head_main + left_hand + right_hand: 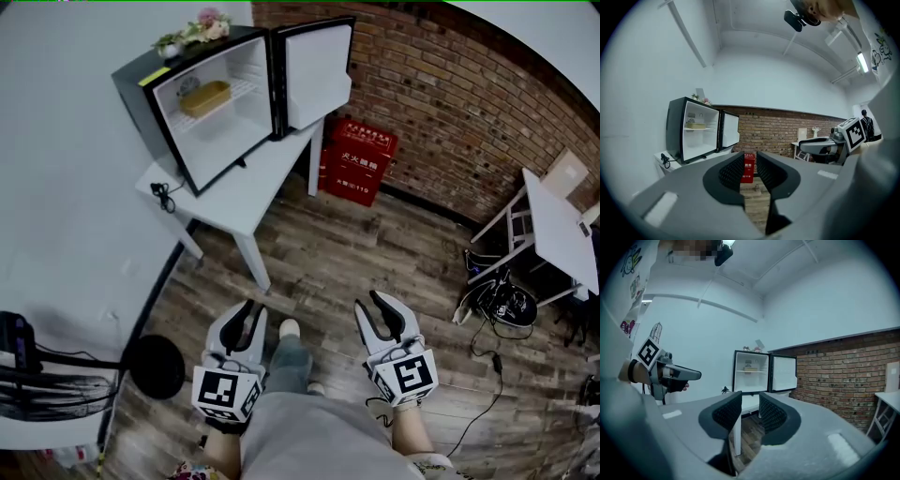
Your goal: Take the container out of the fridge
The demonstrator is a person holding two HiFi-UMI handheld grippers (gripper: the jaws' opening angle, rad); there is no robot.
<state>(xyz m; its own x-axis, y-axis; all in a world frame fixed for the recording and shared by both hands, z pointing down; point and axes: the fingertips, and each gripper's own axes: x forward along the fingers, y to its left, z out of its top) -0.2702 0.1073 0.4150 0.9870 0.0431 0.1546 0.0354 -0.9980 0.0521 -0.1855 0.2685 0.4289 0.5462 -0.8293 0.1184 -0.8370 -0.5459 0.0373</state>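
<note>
Far across the floor (375, 244), the container (205, 97) is left unfetched in the opened fridge (150, 103), while the left gripper (251, 307) and right gripper (370, 300) are held slightly parted and empty.

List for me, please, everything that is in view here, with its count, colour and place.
table: one, white, by the left wall
fridge: one, black outside and white inside, door open, on the table
container: one, yellow, on the fridge's upper shelf
flowers: one bunch, pink and green, atop the fridge
red box: one, red, on the floor by the brick wall
second table: one, white, far right
left gripper: one, grey, black fingers apart, nothing between them, lower left
right gripper: one, grey, black fingers apart, nothing between them, lower right
trousers: one pair, grey, between the grippers
</note>
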